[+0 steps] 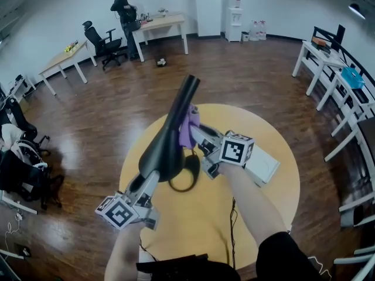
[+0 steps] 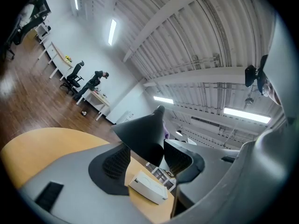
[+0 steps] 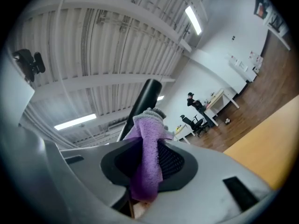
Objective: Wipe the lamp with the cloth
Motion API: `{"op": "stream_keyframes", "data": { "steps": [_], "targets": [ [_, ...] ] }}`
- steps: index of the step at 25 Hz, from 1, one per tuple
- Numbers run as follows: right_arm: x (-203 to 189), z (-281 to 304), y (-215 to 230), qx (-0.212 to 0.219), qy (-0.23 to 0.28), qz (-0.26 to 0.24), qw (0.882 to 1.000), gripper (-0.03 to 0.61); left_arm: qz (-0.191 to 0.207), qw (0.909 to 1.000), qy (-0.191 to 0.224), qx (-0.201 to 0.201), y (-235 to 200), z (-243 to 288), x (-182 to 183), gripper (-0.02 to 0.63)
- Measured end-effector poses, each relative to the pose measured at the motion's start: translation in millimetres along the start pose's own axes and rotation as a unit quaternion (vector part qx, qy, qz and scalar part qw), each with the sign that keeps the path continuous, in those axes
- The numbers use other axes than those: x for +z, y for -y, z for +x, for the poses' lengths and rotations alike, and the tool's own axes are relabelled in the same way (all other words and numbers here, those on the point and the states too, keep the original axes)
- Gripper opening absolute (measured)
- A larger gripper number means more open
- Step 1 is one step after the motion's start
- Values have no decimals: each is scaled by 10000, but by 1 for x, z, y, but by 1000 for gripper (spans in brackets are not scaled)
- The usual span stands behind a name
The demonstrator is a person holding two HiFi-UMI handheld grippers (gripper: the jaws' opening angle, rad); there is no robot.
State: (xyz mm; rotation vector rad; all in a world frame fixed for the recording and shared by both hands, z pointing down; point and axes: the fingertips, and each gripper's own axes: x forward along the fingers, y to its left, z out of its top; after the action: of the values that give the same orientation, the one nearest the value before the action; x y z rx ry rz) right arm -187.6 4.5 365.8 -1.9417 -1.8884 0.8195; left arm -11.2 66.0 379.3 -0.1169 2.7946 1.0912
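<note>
A black lamp (image 1: 167, 139) with a cone-shaped shade and a slim neck is held up over the round yellow table (image 1: 263, 215). My left gripper (image 1: 149, 180) is shut on the wide end of the shade. In the left gripper view the shade (image 2: 145, 134) sits pinched between both pads. My right gripper (image 1: 199, 145) is shut on a purple cloth (image 1: 188, 127), which rests against the right side of the lamp's neck. In the right gripper view the cloth (image 3: 147, 148) hangs from the right gripper (image 3: 147, 164), and the lamp's neck (image 3: 142, 99) rises just behind it.
A white box (image 1: 265, 166) lies on the table by my right gripper, and it also shows in the left gripper view as a white box (image 2: 148, 188). The lamp's black cord (image 1: 186, 180) loops below the shade. Desks, office chairs and a person (image 1: 126, 13) stand far back; white desks (image 1: 328, 69) line the right.
</note>
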Motion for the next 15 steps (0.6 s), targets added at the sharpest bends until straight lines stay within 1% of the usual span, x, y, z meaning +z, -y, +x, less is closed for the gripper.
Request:
{"op": "stream_keyframes", "data": {
  "steps": [2, 5, 9, 12, 15],
  "targets": [
    [-24, -3, -3, 187, -363, -9, 9992, 92, -12, 10000, -20, -57, -1, -1, -1, 210],
    [-39, -12, -6, 331, -484, 28, 9983, 91, -11, 9998, -86, -151, 1, 2, -1, 210],
    [-55, -15, -4, 260, -524, 108, 9982, 91, 28, 9996, -135, -262, -4, 2, 4, 229],
    [-67, -23, -3, 102, -579, 76, 9982, 92, -34, 9993, -112, -349, -4, 3, 7, 229],
    [-77, -30, -4, 92, -576, 129, 9982, 92, -41, 9992, -35, -401, -2, 5, 15, 224]
  ]
}}
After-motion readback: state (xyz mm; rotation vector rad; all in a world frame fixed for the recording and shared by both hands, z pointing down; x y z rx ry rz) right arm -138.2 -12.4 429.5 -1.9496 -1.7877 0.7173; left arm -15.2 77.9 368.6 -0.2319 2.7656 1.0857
